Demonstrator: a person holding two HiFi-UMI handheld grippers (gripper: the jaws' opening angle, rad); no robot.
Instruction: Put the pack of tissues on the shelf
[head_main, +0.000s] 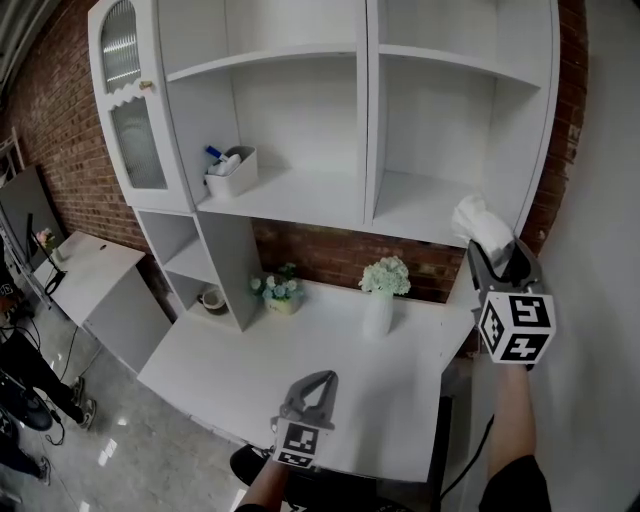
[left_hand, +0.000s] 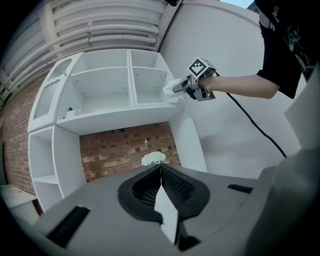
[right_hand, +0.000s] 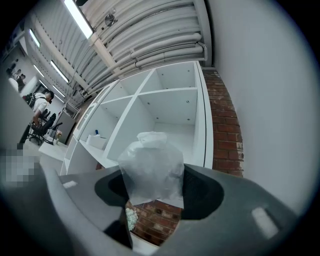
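The pack of tissues (head_main: 481, 224) is white in a clear wrapper. My right gripper (head_main: 493, 252) is shut on it, and the pack sticks up from between the jaws. It hangs in the air just off the right end of the white shelf unit (head_main: 300, 196), level with the lower right compartment (head_main: 425, 205). In the right gripper view the pack (right_hand: 152, 169) fills the gap between the jaws, with the open compartments behind it. My left gripper (head_main: 317, 384) is shut and empty, low over the desk (head_main: 240, 370). Its jaws meet in the left gripper view (left_hand: 160, 169).
A white bin (head_main: 231, 172) with small items stands in the lower left compartment. A vase of white flowers (head_main: 383, 290) and a small flower pot (head_main: 280, 292) stand on the desk by the brick wall. A bowl (head_main: 212, 298) sits in a low cubby. A glass cabinet door (head_main: 130, 110) is at the left.
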